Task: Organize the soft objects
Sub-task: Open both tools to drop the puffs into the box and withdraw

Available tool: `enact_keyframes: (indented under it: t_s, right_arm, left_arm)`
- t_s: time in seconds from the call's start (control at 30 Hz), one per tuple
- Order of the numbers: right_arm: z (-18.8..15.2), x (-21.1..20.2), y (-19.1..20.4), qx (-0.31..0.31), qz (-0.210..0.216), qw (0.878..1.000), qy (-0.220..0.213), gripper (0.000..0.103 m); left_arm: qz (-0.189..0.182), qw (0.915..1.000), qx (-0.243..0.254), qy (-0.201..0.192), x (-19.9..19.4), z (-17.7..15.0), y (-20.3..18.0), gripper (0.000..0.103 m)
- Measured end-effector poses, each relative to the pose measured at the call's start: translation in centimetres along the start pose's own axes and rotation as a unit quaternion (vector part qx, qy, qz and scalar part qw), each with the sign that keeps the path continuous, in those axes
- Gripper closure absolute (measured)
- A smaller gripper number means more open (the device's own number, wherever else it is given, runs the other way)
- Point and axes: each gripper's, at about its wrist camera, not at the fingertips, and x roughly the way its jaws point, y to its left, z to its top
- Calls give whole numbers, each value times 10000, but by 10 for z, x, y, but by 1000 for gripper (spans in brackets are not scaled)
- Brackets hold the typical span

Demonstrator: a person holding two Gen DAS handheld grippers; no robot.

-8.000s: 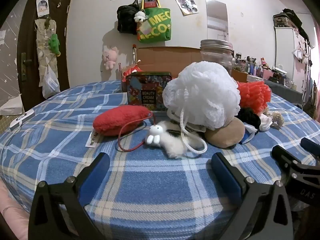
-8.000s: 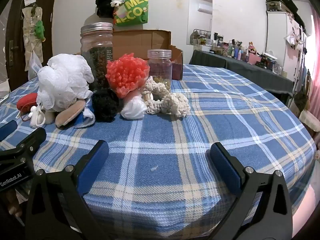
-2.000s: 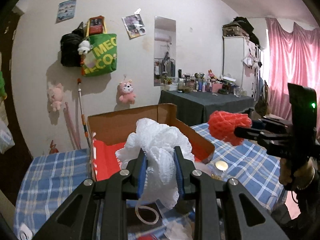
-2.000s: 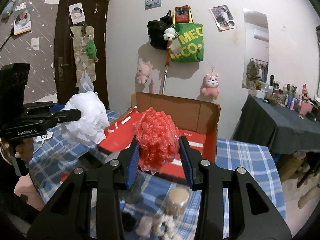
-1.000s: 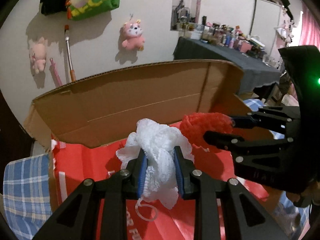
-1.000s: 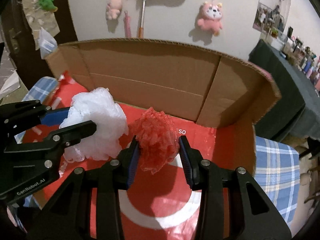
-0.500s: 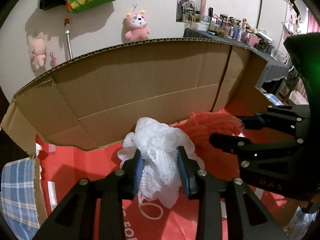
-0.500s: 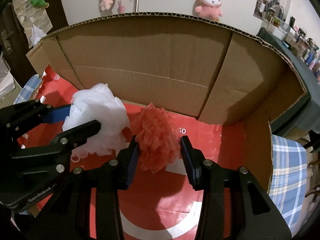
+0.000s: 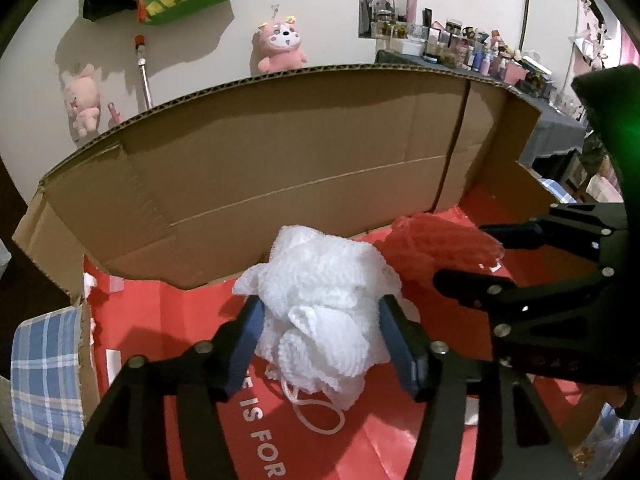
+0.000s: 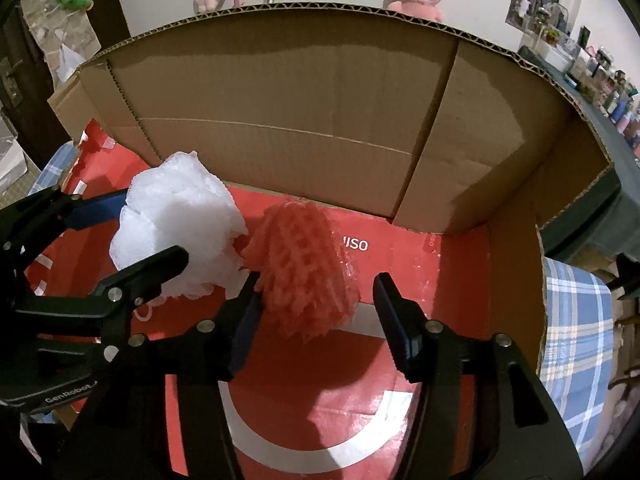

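Mesh, feather-light and springy: my left gripper (image 9: 320, 336) loosely brackets the white puff (image 9: 320, 304), right gripper (image 10: 316, 308) spread wide off the red puff (image 10: 308, 268); I'd pinch mid-bulk.

The box (image 10: 320, 92) was plain brown cardboard, its floor lined in red with white lettering. One puff (image 9: 320, 304) was white, the other puff (image 10: 304, 268) coral red; the cloth (image 10: 576, 328) was blue plaid.
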Motion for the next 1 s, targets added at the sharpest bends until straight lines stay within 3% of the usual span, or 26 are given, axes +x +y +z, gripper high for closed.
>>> enact_keyframes:
  t_s: [0.17,0.27,0.53,0.77,0.83,1.0]
  right_arm:
    - [0,0,-2,57,25,10000,23,46]
    - [1,0,-1,34,-23,10000,12,38]
    - [-4,-13,3,42,-93,9999,-40,38]
    - [-16,-59,8,87,-125,9993,-342,36]
    - [-20,-78,9,112,-106,9987,-480,29]
    - [-37,-138,16,0,-166,9949,-993,27]
  left_arm:
    - [56,9999,-93,38,0,-3,4,28]
    - [82,9999,-135,37,-1,-4,6,23]
    - [159,9996,-247,-50,-14,-6,11,16]
    - [274,9983,-413,-305,-53,-12,14,9]
    - [295,9973,-474,-474,-74,-15,14,6]
    - [328,9928,-620,-969,-131,-26,10,0]
